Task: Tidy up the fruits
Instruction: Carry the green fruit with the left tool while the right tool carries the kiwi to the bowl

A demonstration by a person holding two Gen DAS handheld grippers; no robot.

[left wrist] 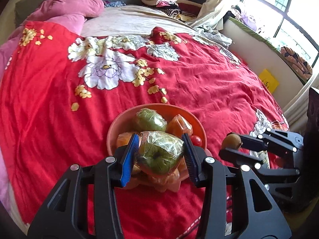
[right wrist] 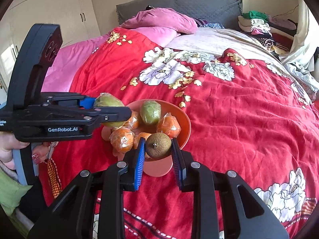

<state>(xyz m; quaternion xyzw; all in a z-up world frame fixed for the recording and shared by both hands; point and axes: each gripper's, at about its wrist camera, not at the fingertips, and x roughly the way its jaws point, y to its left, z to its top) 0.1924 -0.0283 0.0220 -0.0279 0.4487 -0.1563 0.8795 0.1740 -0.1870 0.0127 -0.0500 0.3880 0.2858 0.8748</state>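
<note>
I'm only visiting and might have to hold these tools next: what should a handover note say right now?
Left gripper: shut on a wrapped green fruit, held above the orange bowl.
Right gripper: shut on a brown fruit, beside the bowl.
The bowl sits on the red bedspread, holding wrapped oranges and another green fruit.
Done: cannot tell.
Left: place both held fruits.

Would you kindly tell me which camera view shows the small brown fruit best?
The right wrist view: the brown fruit sits centred, clamped in the right tool, stem end facing the camera. The left wrist view shows it only small and side-on near the right edge.
</note>
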